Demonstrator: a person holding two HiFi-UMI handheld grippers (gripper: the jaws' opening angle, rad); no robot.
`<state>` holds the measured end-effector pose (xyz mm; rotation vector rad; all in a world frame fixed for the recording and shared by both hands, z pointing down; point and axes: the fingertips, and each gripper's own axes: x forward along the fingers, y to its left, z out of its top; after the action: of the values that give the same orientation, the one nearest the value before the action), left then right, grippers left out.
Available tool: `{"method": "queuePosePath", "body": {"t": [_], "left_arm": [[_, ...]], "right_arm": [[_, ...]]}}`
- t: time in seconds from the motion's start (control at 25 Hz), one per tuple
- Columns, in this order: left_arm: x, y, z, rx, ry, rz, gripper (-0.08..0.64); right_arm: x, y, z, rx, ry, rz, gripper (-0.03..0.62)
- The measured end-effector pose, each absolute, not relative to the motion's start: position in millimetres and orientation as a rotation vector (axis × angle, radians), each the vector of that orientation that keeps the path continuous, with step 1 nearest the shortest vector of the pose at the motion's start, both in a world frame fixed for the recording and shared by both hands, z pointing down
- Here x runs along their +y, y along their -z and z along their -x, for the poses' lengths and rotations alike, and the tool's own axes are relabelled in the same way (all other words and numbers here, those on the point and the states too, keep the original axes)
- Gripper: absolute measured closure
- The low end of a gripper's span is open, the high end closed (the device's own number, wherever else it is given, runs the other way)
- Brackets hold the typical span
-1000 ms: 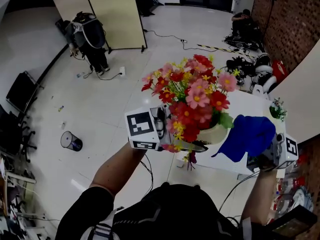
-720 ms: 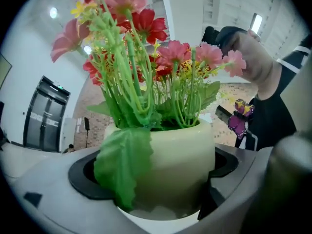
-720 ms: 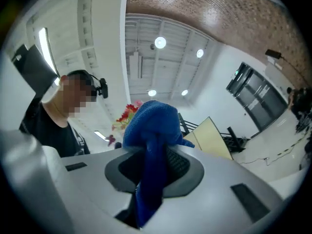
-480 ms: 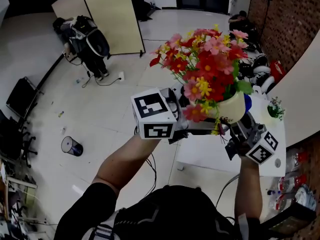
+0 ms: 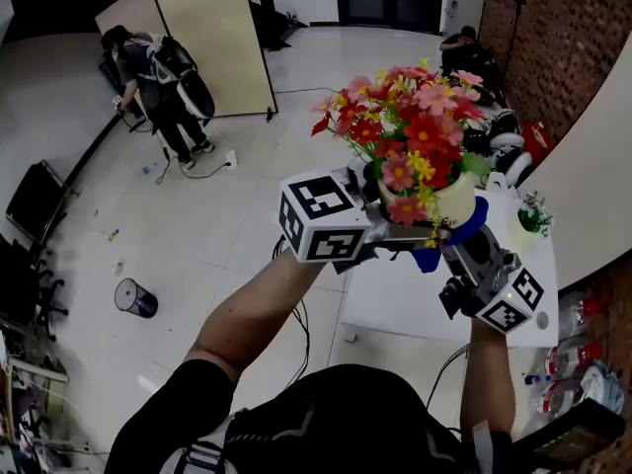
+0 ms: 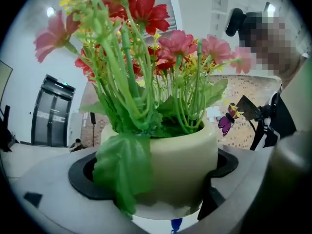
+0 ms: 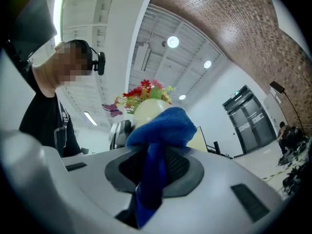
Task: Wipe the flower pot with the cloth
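Note:
A cream flower pot full of red, pink and yellow artificial flowers is held up in the air. My left gripper is shut on the flower pot; in the left gripper view the pot fills the space between the jaws of that gripper. My right gripper is shut on a blue cloth, which presses against the pot's lower right side. In the right gripper view the cloth bunches between the jaws of that gripper, with the pot just behind it.
A white table lies below, with a small potted plant at its far right corner. A brick wall rises at right. On the floor are a beige partition, a person with a backpack and a small bin.
The pot has risen and shifted right. My right gripper has carried the blue cloth from the lower right up against the pot's underside.

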<state>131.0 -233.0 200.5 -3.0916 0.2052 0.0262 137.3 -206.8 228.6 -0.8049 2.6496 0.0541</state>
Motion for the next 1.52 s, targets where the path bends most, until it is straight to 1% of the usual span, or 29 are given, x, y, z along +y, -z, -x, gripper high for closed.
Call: {"method": "queuePosePath", "body": {"t": [0.16, 0.28, 0.52, 0.8, 1.04, 1.16, 1.28, 1.4, 1.52], "left_arm": [[-235.7, -202.6, -135.0, 0.176, -0.032, 3.12, -0.009], [-239.8, -204.0, -139.0, 0.188, -0.028, 3.12, -0.009], [-215.6, -189.9, -145.8, 0.075, -0.079, 3.1, -0.009], [-208.0, -192.3, -152.4, 0.075, -0.055, 3.093, -0.009], [-230.8, -199.6, -130.5, 0.198, -0.048, 3.125, -0.009], [-239.0, -201.8, -126.6, 0.229, -0.058, 3.135, -0.009], [-240.3, -203.7, -129.4, 0.228, -0.058, 3.124, -0.009], [-249.9, -204.7, -126.6, 0.281, -0.048, 3.106, -0.009], [-252.8, -202.2, -119.0, 0.291, -0.035, 3.079, -0.009]], "right_arm": [[-181.5, -223.5, -136.9, 2.671, -0.124, 0.75, 0.528], [-171.6, -228.7, -146.7, 2.639, -0.086, 0.689, 0.528], [-221.2, -250.4, -193.8, 2.562, 0.003, 0.92, 0.528], [-237.5, -229.6, -169.2, 2.588, -0.029, 0.87, 0.528], [-210.3, -223.1, -148.7, 2.586, -0.05, 0.738, 0.528], [-196.4, -216.4, -137.5, 2.595, -0.067, 0.756, 0.528], [-189.0, -220.3, -140.5, 2.594, -0.069, 0.794, 0.528], [-175.7, -222.8, -144.3, 2.564, -0.03, 0.734, 0.528], [-169.6, -215.0, -141.3, 2.54, -0.06, 0.703, 0.528]]}}
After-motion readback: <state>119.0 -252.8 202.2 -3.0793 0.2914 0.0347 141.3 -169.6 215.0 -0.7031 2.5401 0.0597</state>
